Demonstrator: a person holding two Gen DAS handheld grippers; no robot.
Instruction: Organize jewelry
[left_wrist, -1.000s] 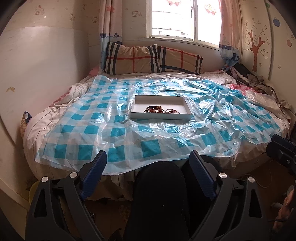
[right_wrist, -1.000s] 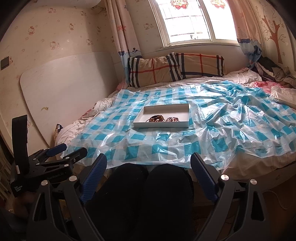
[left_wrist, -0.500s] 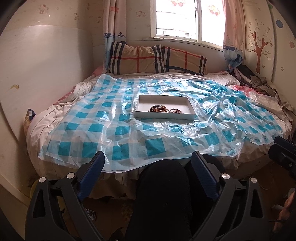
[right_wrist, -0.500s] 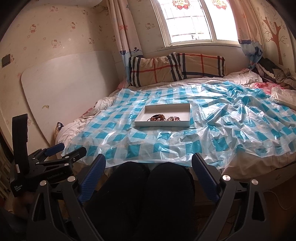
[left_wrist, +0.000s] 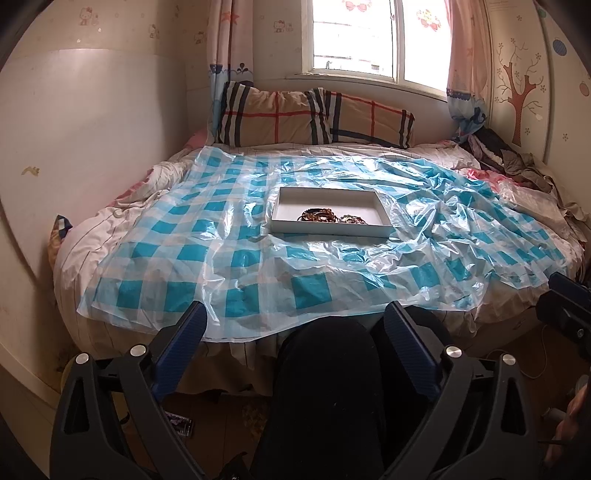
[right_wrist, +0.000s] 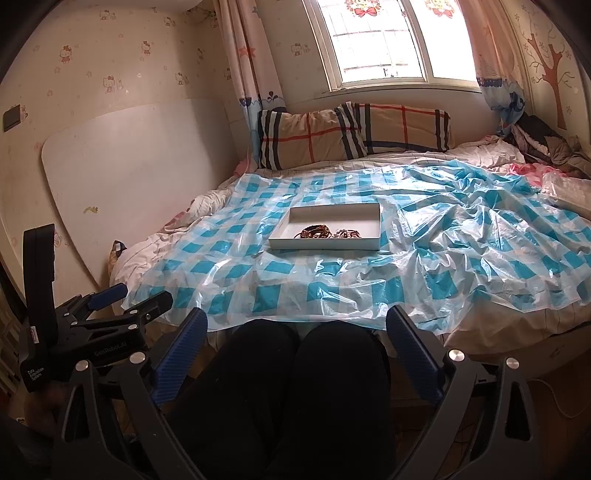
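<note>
White tray (left_wrist: 384, 229) is sitting mid-bed on checked plastic sheet (left_wrist: 310, 291), jewelry (left_wrist: 332, 217) piled inside. Both views are creeping closer than a second ago: left gripper (left_wrist: 293, 330) and right gripper (right_wrist: 295, 332) are advancing, jaws spread, empty, well short. Approach only.

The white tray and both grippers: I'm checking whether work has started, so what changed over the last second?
Only the views shifted slightly. Both cameras drifted a little, so the white tray sits marginally differently in frame. The left gripper and right gripper stay open and empty, back over the lap. The jewelry lies untouched in the tray on the checked plastic sheet.
</note>
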